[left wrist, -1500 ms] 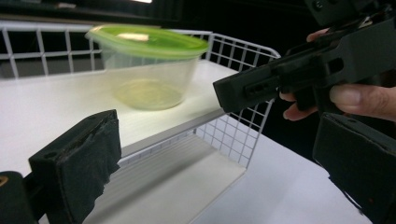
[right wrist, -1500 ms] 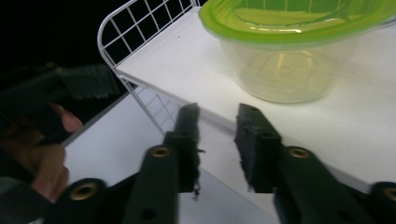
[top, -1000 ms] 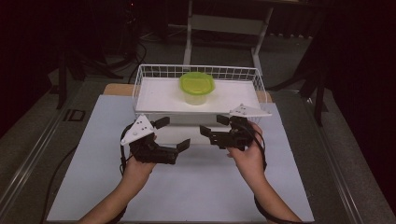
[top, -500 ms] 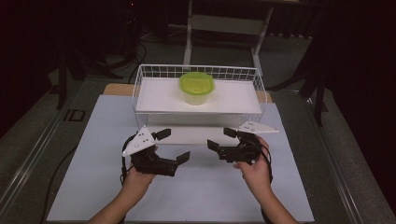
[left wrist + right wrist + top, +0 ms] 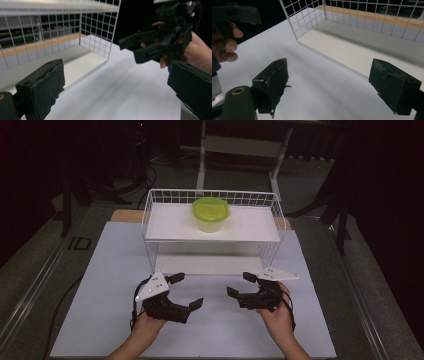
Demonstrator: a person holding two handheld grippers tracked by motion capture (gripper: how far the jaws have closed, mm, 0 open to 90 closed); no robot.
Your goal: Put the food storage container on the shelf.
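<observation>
**Operator:** Report the status of both grippers.

**Technician:** In the high view the left gripper [image 5: 184,291] sits at lower left of centre and the right gripper [image 5: 240,284] at lower right of centre, both low over the white table sheet [image 5: 100,285]. Each has its jaws spread wide with nothing between the pads; the right jaws have just been opening. The two face each other across a bare gap.

**Operator:** Location of the workpiece?

**Technician:** The green-lidded container [image 5: 211,213] stands upright on the top shelf of the white wire rack [image 5: 150,227], upper centre of the frame, well apart from both grippers. The lid appears seated.

**Operator:** Progress assessment?

**Technician:** Judged from position alone, the container is untouched or already set down; I cannot tell which. No grip is active. Any further handling would require a reach up and forward to the shelf.
</observation>
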